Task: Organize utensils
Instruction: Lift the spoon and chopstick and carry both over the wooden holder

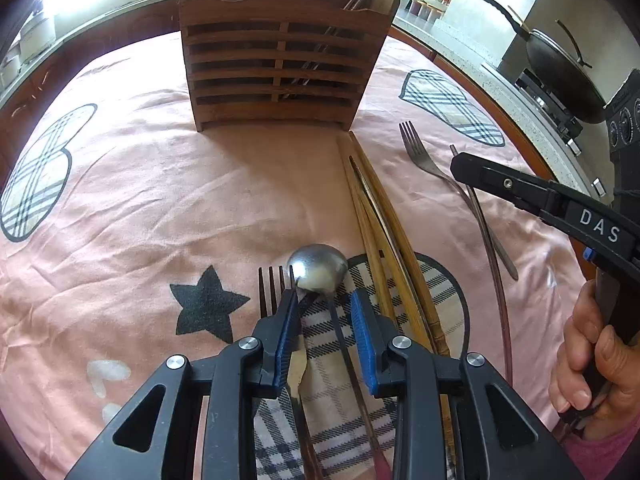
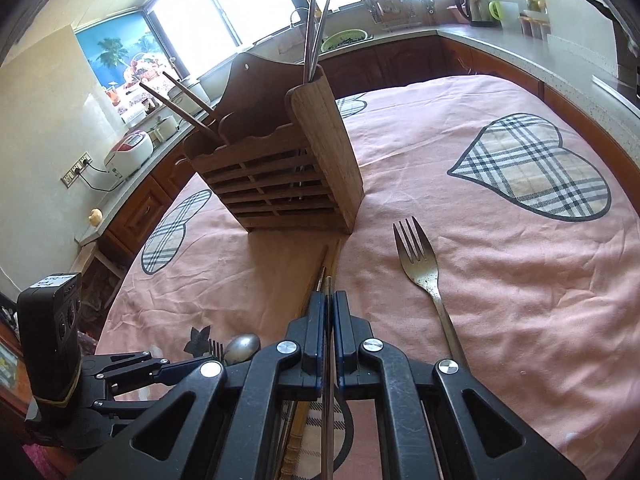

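Observation:
A slatted wooden utensil holder [image 1: 276, 64] [image 2: 280, 176] stands on the pink cloth, with metal chopsticks [image 2: 314, 36] and wooden ones [image 2: 180, 100] in it. My left gripper [image 1: 324, 300] is open, its fingers either side of a steel spoon [image 1: 318, 268]; a dark fork [image 1: 272, 288] lies just left. Wooden chopsticks [image 1: 380, 236] lie to the right. My right gripper [image 2: 329, 300] is shut on a thin metal chopstick [image 2: 328, 284], held above the wooden chopsticks [image 2: 328, 256]. In the left wrist view it [image 1: 460, 168] shows over a steel fork [image 1: 420, 152] [image 2: 416, 256].
The table has a pink cloth [image 1: 160, 200] with plaid hearts [image 2: 536, 172]. A wok [image 1: 560, 68] sits on the stove at right. Kitchen counters [image 2: 480, 36] with a rice cooker [image 2: 128, 152] and kettle ring the table.

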A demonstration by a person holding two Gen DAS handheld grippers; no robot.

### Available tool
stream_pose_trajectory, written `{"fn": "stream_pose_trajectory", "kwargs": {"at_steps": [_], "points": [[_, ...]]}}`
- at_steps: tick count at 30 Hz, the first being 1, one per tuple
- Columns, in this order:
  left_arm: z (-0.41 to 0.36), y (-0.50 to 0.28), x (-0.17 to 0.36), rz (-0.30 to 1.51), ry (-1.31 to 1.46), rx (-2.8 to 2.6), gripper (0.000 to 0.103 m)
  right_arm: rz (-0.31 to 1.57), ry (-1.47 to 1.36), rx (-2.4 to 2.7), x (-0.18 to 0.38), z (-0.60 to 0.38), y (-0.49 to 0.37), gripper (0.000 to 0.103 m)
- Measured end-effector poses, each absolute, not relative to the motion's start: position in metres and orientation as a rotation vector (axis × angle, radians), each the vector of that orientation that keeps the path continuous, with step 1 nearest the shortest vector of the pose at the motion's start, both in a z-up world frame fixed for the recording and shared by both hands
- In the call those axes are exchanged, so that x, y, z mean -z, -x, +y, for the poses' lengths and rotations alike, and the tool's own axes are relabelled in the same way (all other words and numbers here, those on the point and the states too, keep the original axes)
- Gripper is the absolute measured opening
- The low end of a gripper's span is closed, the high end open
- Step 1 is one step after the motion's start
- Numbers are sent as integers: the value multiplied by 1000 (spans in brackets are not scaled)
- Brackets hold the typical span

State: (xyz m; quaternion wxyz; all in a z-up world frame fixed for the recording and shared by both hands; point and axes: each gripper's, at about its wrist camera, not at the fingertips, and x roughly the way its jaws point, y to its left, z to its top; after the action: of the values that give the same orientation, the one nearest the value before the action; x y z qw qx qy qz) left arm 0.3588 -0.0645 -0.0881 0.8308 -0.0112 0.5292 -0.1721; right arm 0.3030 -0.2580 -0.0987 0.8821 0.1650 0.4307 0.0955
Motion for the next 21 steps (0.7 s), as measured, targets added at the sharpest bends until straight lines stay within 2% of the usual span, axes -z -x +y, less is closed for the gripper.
{"fn": "stream_pose_trajectory", "kwargs": {"at_steps": [8, 10, 12, 21], "points": [[-88, -361, 90, 1122, -127, 340, 24, 890, -363, -196, 99, -264, -303, 4], [-90, -360, 90, 1122, -132, 356, 18, 885, -367, -198, 98, -264, -301, 4], [-89, -359, 92, 1124, -119, 372, 3, 877, -369, -198, 96, -265, -299, 4], [-56, -336, 63, 1011, 35, 429, 3, 834, -375, -196, 80, -268, -287, 4]]}}
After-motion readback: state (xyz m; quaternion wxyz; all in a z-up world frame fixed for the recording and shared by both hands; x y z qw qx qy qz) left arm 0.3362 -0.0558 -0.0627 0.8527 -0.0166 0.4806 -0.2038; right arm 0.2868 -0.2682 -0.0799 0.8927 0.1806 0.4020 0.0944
